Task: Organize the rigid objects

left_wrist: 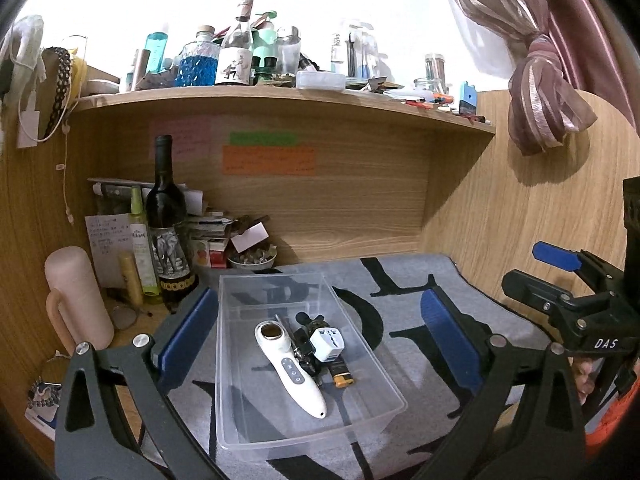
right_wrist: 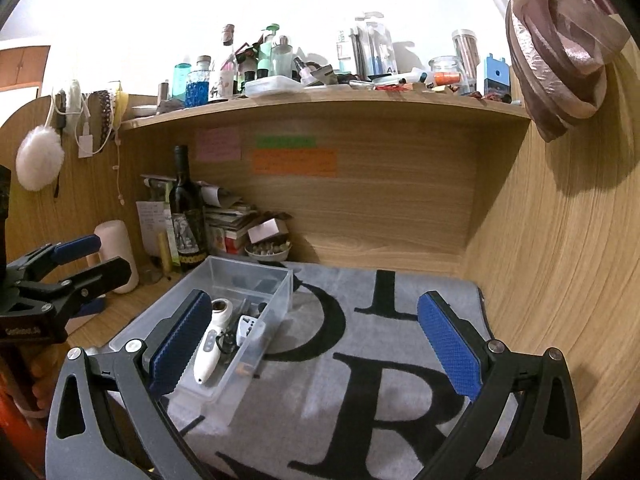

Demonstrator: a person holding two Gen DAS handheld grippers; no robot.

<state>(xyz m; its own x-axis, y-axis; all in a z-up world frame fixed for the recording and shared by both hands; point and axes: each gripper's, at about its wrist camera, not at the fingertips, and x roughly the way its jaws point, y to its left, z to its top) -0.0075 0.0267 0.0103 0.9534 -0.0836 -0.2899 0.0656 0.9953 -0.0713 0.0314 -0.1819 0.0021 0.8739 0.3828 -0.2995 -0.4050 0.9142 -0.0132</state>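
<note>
Sorting looks essentially done: white handheld device [left_wrist: 292, 364], plug adapter [left_wrist: 329, 345] and small dark items lie inside the clear bin [left_wrist: 240, 420] on the mat; left gripper [left_wrist: 320, 340] and right gripper [right_wrist: 316, 344] both stand wide open, empty.

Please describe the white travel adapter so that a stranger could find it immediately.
Find the clear plastic bin on the grey mat. Inside, beside the long white handheld device, sits the travel adapter. It alone is a small white cube with socket holes.

Each hand-held gripper, left [left_wrist: 320, 344] and right [right_wrist: 316, 344], has dark grey arms, silver pivot screws and blue textured pads [right_wrist: 448, 348]; white lettering marks one black body.
</note>
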